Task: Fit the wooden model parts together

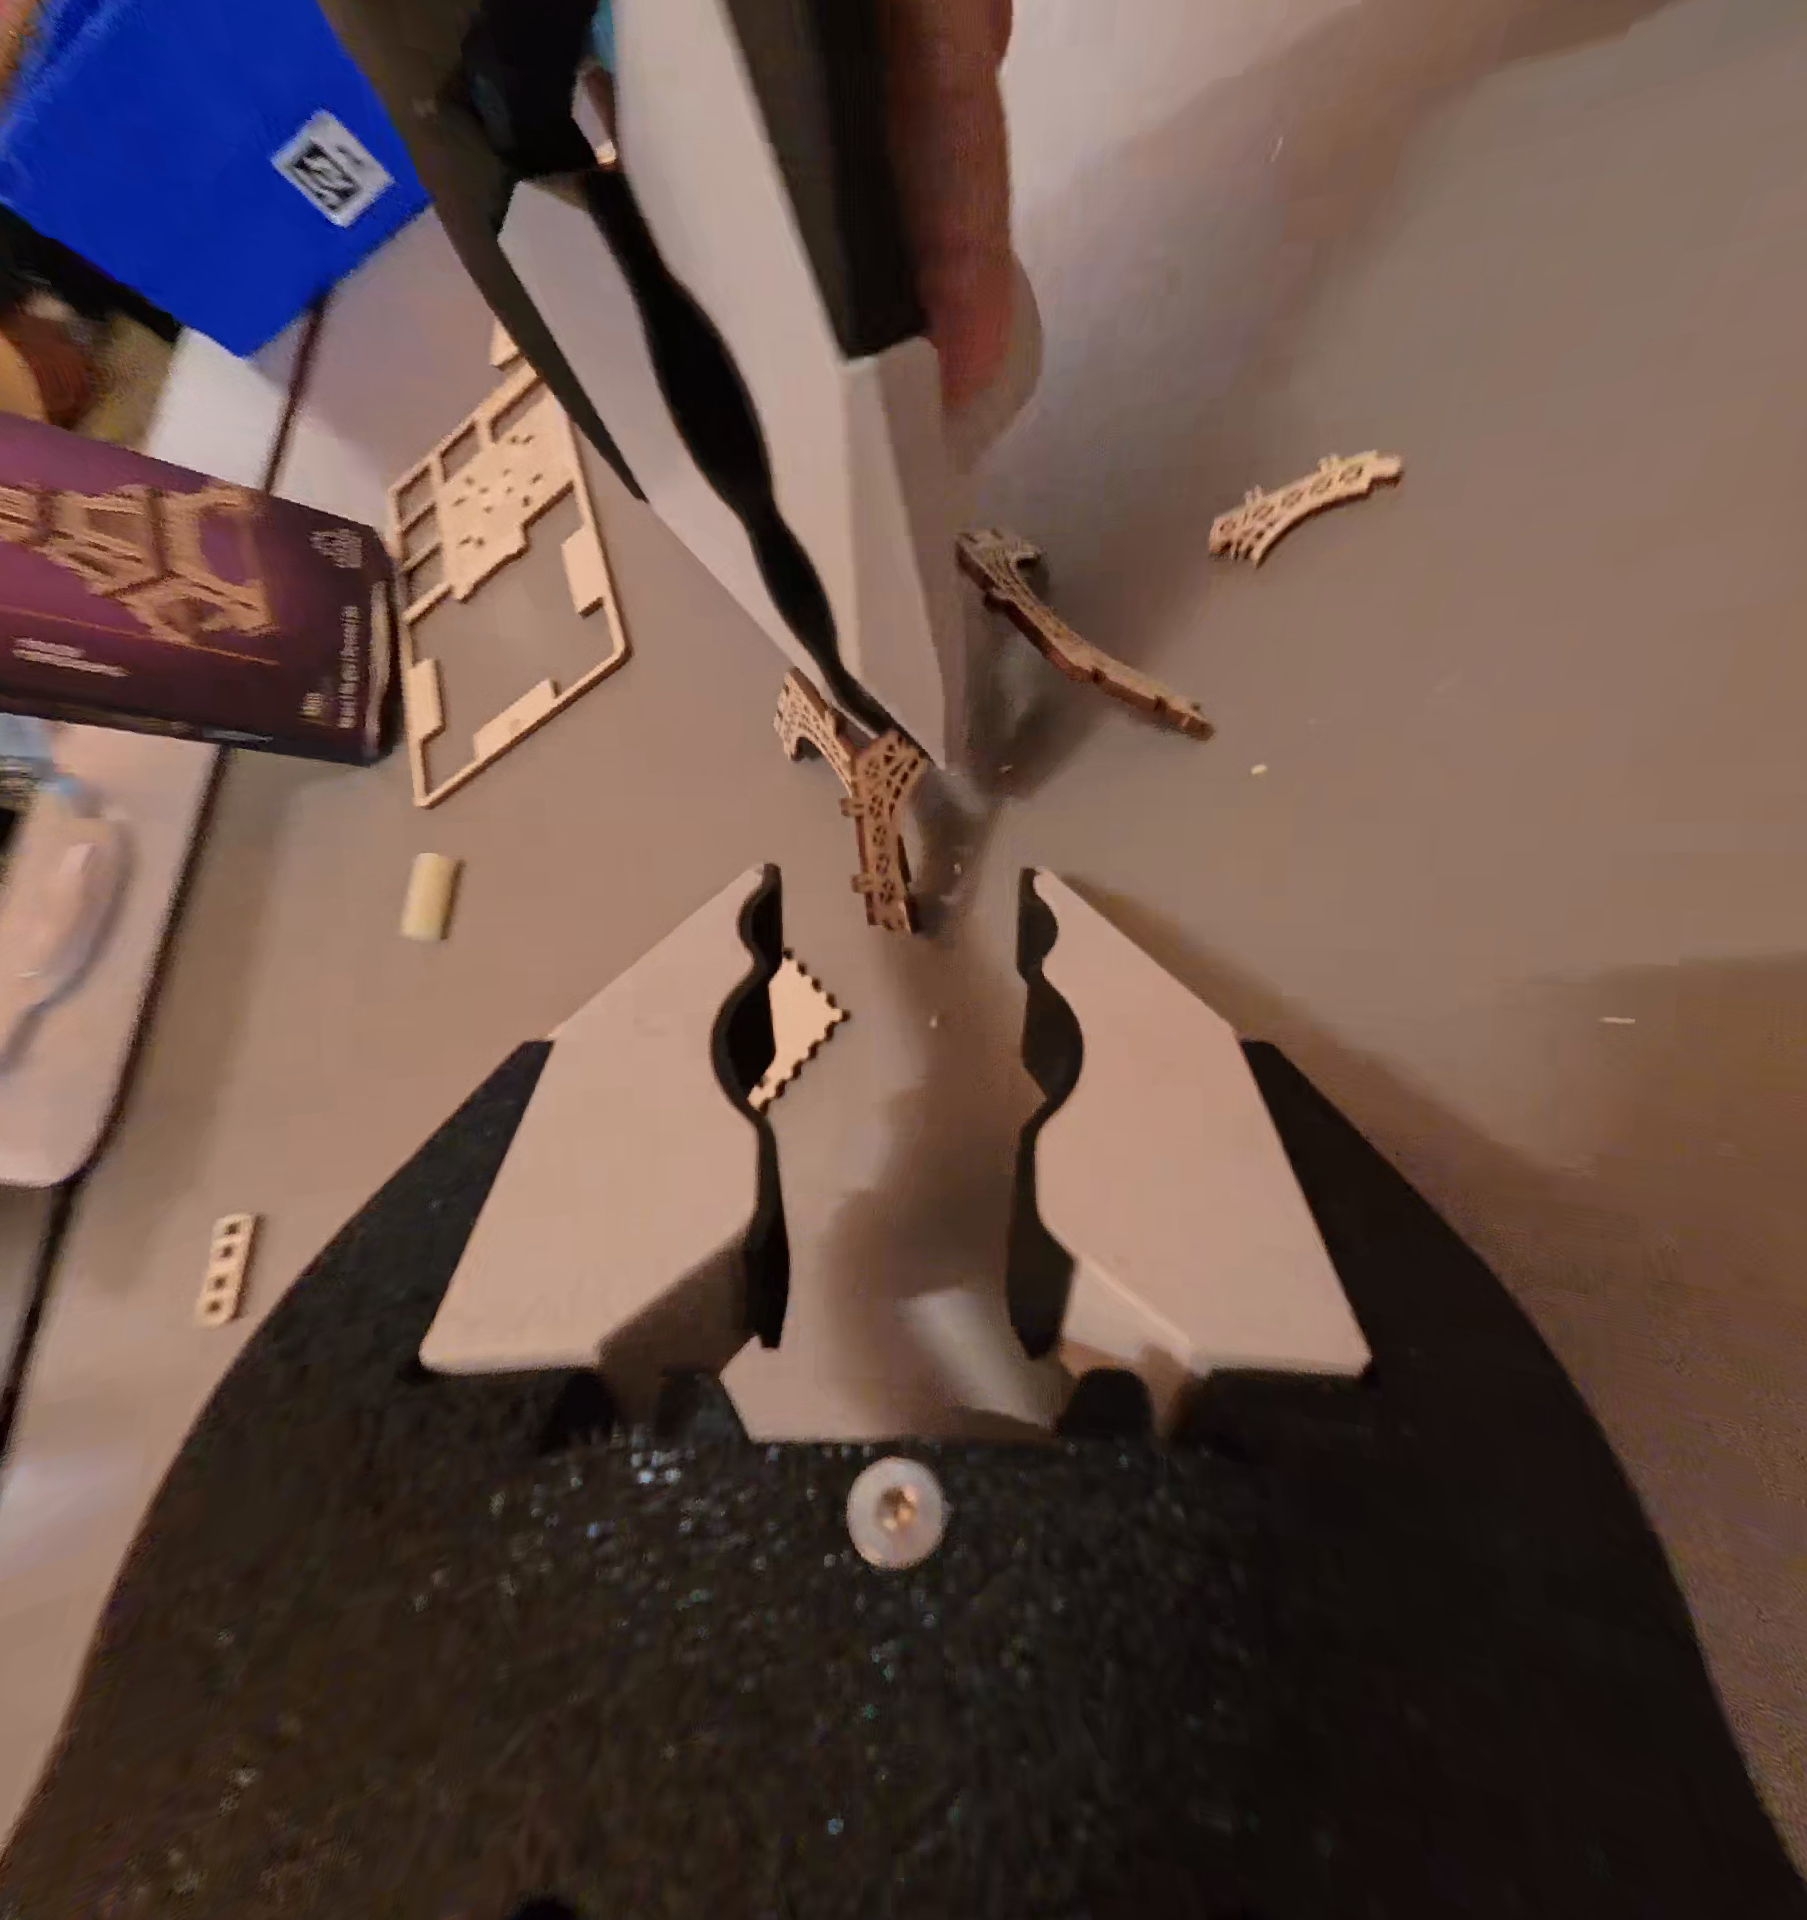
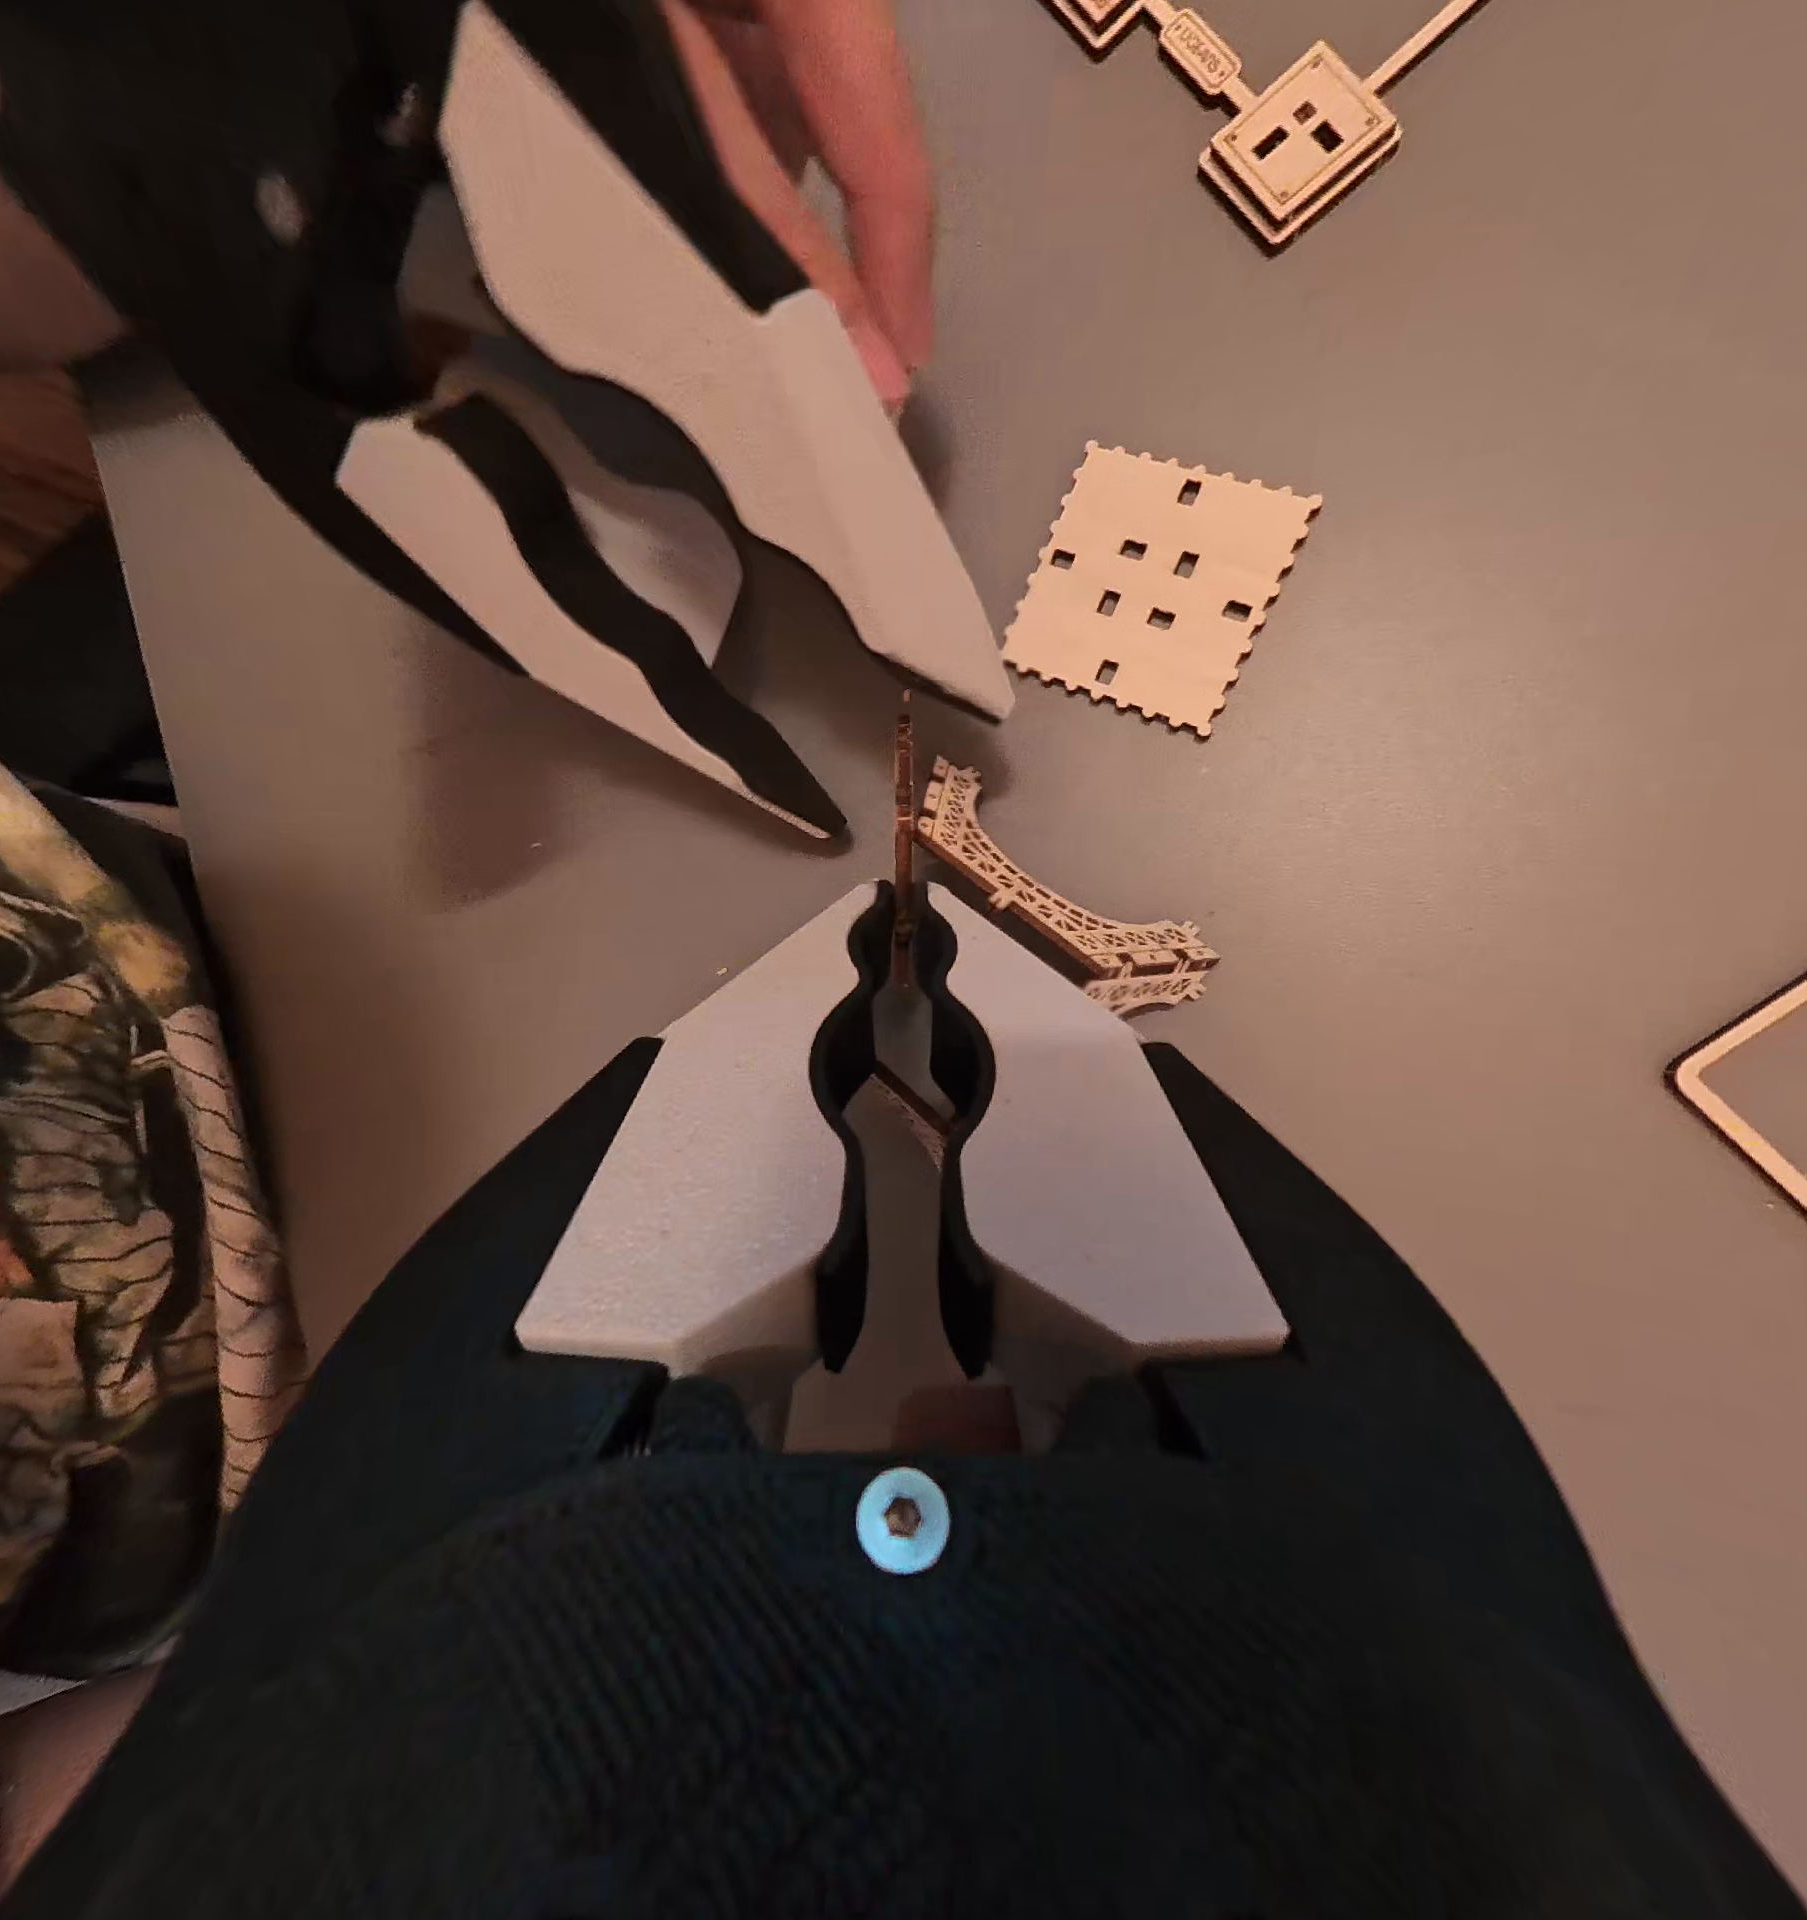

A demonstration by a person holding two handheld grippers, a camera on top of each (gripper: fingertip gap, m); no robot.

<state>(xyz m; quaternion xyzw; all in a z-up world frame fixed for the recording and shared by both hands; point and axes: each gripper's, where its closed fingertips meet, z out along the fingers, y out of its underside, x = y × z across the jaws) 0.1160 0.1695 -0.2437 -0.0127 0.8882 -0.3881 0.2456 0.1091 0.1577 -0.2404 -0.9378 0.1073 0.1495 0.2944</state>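
My right gripper (image 2: 904, 896) is shut on a thin curved wooden lattice piece (image 2: 904, 810), seen edge-on and held upright above the grey table. In the left wrist view this gripper (image 1: 904, 743) comes down from the top with the lattice piece (image 1: 886, 831) in its tips. My left gripper (image 1: 901, 881) is open and empty, its tips just short of the held piece. In the right wrist view it (image 2: 909, 769) reaches in from the upper left. A square wooden plate (image 2: 1164, 587) with slots and toothed edges lies flat; my left finger partly hides it (image 1: 805, 1013).
More lattice pieces lie on the table (image 1: 1081, 639) (image 1: 1304, 504) (image 2: 1065, 904). Cut-out wooden frame sheets lie about (image 1: 504, 582) (image 2: 1294, 145) (image 2: 1792, 1091). A purple box (image 1: 151, 603), a blue bin (image 1: 182, 166), a small cream block (image 1: 429, 896) and a holed strip (image 1: 226, 1268) are to the left. Only a small space, under 4 cm, lies between the two pairs of fingers. It is some 4 cm from my left tips to the square wooden plate (image 2: 1164, 587).
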